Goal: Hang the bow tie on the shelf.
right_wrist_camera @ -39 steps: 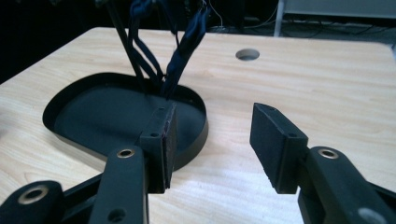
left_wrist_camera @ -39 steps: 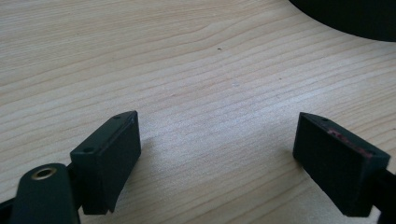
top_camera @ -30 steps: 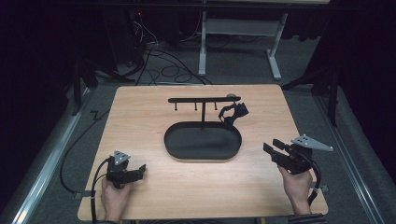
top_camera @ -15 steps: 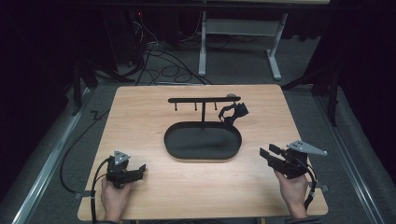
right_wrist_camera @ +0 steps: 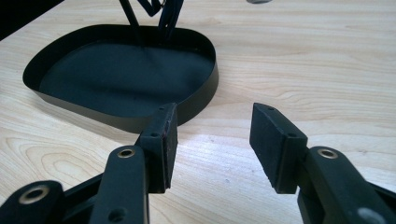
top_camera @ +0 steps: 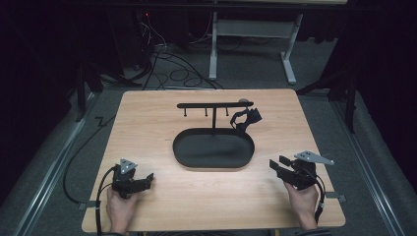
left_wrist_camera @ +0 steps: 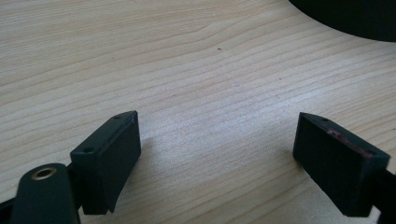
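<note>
High view, change: against the two earlier frames the right gripper (top_camera: pixel 281 168) has sunk toward the table (top_camera: pixel 147 113) at the near right; the left gripper (top_camera: pixel 139 183) has kept its place at the near left.
High view, meaning: my reading is that the right hand is settling to rest rather than starting a reach, since it ends apart from the tray and holds nothing.
High view, stand: a black oval tray (top_camera: pixel 183 156) sits mid-table with a post and a crossbar (top_camera: pixel 215 104) bearing small pegs.
High view, hung item: a dark thing (top_camera: pixel 246 119) hangs at the right end of the bar, above the tray's far right rim; too small to name.
High view, hands: left hand (top_camera: pixel 119 210) and right hand (top_camera: pixel 302 199) come in from the near edge, each gripper pointing inward toward the tray, low and about level.
Left gripper view, jaws: spread wide, bare wood between them, nothing held; the tray's edge (left_wrist_camera: pixel 345 18) lies far right.
Right gripper view, jaws: parted about half-way, nothing between them, only wood.
Right gripper view, tray: the tray wall (right_wrist_camera: pixel 196 100) stands just beyond the left jaw, not touching.
Right gripper view, pose: low over the wood, aimed across the tray's near right end.
</note>
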### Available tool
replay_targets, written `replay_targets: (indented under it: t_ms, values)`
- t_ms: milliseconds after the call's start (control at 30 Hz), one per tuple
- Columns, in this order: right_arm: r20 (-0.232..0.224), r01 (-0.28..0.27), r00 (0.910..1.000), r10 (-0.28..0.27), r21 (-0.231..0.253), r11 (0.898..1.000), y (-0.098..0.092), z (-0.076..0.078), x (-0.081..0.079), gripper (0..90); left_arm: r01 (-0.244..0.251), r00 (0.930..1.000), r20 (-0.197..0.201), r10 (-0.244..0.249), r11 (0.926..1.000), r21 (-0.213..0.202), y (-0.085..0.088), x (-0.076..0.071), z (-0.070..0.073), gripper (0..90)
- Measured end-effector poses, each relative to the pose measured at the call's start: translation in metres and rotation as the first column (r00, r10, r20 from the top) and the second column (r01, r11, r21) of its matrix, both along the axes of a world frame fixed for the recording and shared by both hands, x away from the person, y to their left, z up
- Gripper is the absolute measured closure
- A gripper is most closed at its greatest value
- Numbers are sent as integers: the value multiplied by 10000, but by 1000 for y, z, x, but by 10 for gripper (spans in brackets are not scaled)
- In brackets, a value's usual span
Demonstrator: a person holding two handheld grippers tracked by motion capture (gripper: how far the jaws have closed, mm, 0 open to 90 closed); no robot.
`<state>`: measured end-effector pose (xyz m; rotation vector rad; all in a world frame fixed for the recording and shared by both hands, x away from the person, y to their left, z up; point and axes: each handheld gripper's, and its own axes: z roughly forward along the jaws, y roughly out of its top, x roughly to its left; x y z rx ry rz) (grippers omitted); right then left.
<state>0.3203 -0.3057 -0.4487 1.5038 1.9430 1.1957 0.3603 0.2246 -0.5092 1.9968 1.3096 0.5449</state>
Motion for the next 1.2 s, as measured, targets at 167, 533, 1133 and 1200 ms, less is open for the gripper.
replay_targets:
  t_ms: [167, 533, 1133, 1200]
  values:
    - [-143, -66, 9999, 65, -85, 9999, 6, -5, 3, 536, 1, 10000, 1, -1, 10000, 1, 0, 0, 0, 156]
    - [-495, -38, 9988, 20, -349, 9994, 10, -21, 12, 537, 1, 10000, 0, -1, 10000, 4, 0, 0, 0, 156]
    - [-985, 296, 9942, -426, -1299, 9911, 9, -44, 28, 535, 8, 10000, -4, -8, 10000, 10, 0, 0, 0, 156]
    - [-972, 337, 9941, -475, -1387, 9898, 8, -45, 29, 534, 8, 10000, -4, -8, 10000, 8, 0, 0, 0, 156]
